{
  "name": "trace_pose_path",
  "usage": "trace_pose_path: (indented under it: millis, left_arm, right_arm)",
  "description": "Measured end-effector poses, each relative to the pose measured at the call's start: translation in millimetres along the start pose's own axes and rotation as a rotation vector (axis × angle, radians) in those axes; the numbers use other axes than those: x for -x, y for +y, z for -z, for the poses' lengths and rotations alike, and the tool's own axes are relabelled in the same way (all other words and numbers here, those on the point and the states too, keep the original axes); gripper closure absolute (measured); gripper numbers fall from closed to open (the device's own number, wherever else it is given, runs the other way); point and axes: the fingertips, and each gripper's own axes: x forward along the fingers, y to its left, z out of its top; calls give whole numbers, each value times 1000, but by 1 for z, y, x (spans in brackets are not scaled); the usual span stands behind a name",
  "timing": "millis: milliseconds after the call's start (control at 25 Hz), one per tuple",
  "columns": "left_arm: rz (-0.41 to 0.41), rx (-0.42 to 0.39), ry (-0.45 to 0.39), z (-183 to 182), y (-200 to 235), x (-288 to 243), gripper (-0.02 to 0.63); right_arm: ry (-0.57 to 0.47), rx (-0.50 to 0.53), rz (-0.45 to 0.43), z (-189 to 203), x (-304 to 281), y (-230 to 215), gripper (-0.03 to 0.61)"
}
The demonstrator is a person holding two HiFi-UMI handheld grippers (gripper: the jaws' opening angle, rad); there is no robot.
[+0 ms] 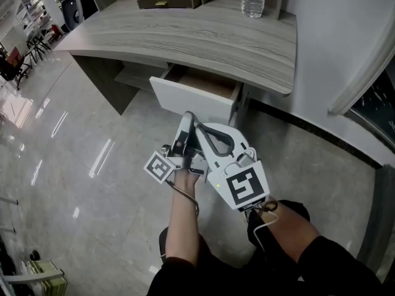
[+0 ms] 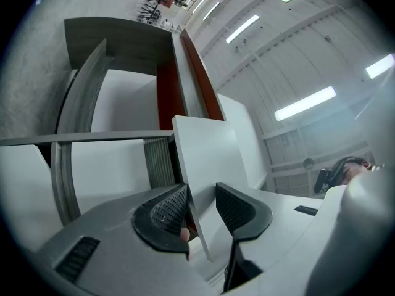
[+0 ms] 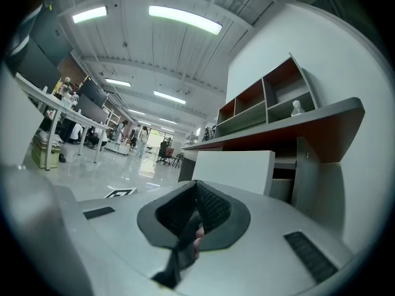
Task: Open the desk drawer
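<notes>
Bright ceiling strip lights (image 3: 185, 18) glare off the glossy floor (image 1: 74, 165); fisheye edges darken.

The tabletop (image 1: 185, 36) is matt grey wood grain. The drawer front (image 1: 191, 100) is smooth, matt white; its inside looks like brown wood. The floor (image 1: 74, 165) is glossy. The left tongs' (image 2: 200, 191) pads (image 2: 170, 211) are black and finely ribbed.

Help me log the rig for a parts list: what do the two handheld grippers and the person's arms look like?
Both the left gripper and right gripper have pale grey moulded shells and black ribbed pads. Each bears a marker cube with black-and-white squares. Thin cables trail back. The sleeves are dark.
</notes>
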Motion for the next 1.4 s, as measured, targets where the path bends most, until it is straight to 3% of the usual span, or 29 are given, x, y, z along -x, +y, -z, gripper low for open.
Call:
trace_pose_path:
  millis: [1400]
  left_arm:
    - [21, -2, 4, -7, -21, 40, 468]
  right_arm:
    - [11, 46, -64, -2, 14, 40, 572]
